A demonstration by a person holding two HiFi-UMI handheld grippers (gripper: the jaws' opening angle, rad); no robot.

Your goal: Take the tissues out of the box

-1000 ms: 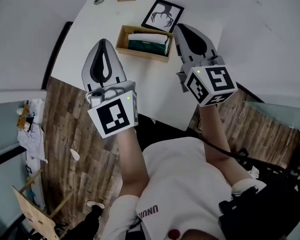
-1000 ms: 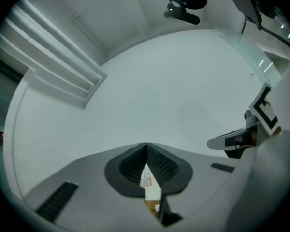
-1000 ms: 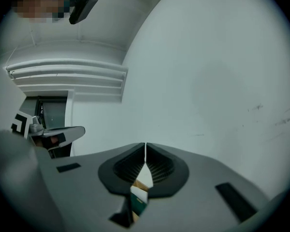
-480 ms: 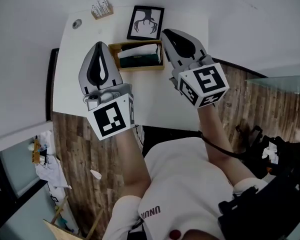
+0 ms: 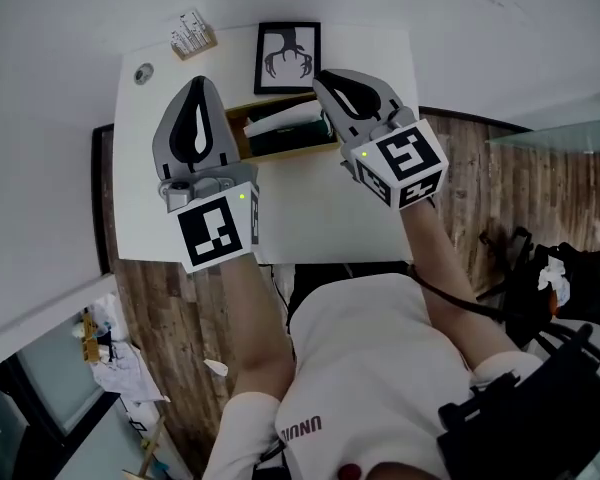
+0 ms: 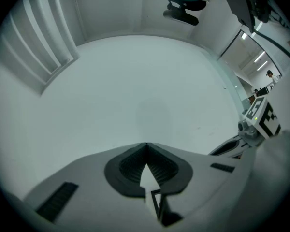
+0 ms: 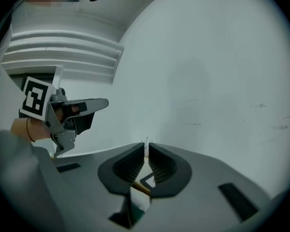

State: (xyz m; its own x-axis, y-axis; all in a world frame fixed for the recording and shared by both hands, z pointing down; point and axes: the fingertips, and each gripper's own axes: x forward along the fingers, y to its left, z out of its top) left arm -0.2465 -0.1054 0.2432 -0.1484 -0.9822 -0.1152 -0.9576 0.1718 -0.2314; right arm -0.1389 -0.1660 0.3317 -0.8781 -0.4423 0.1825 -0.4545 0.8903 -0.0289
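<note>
Left gripper [image 5: 199, 82] shut, empty. Right gripper [image 5: 326, 77] shut, nothing held. They flank the box [image 5: 242, 114] on the table [image 5: 310, 208].

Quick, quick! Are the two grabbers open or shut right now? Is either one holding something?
Left gripper: shut, holding nothing.
Right gripper: shut, holding nothing.

The tan wooden box [image 5: 236, 118] holds white tissues [image 5: 280, 121] over dark green. The table [image 5: 310, 213] is white; the black-framed picture [image 5: 287, 58] shows black on white.
</note>
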